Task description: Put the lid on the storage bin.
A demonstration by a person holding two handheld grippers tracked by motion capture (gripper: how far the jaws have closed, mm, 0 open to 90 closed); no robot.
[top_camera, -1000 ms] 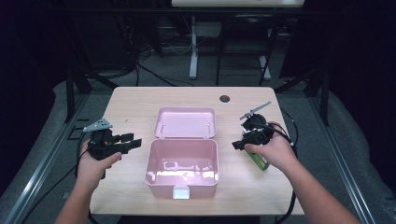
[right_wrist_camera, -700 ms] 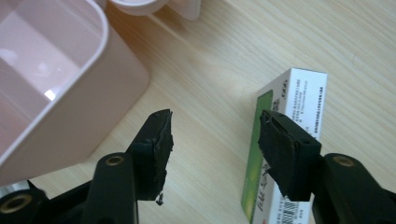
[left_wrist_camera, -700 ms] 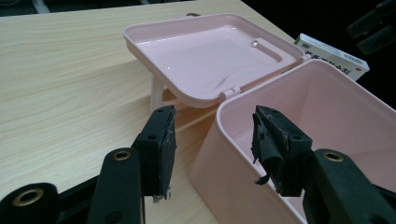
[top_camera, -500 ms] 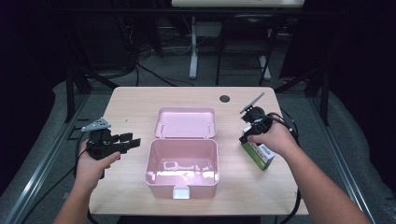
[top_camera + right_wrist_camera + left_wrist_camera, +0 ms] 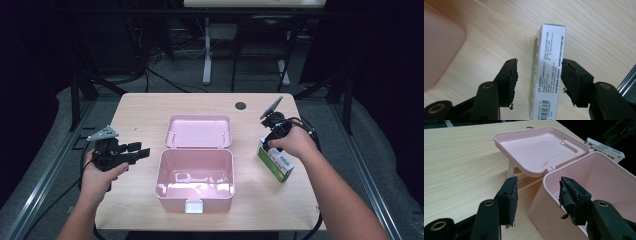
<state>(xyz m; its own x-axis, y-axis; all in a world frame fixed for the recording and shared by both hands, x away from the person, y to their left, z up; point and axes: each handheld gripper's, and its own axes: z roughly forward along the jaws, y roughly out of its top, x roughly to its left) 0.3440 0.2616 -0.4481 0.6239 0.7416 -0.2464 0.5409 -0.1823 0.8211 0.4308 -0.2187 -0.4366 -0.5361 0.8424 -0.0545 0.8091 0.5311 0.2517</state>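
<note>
Right hand (image 5: 295,142) is partly hiding the white-and-green cardboard box (image 5: 547,72) at 3 o'clock; right gripper (image 5: 537,77), jaws closing, is straddling it w/o contact. Left gripper (image 5: 537,197) is hovering wide by the pink plastic case (image 5: 195,172).

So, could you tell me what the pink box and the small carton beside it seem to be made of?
The pink box looks like moulded plastic with a glossy finish: light glints off its floor and its open lid. The carton looks like thin printed cardboard, white with a green side, with sharp folded edges and a barcode. The table shows a pale wood grain, possibly laminate.
</note>
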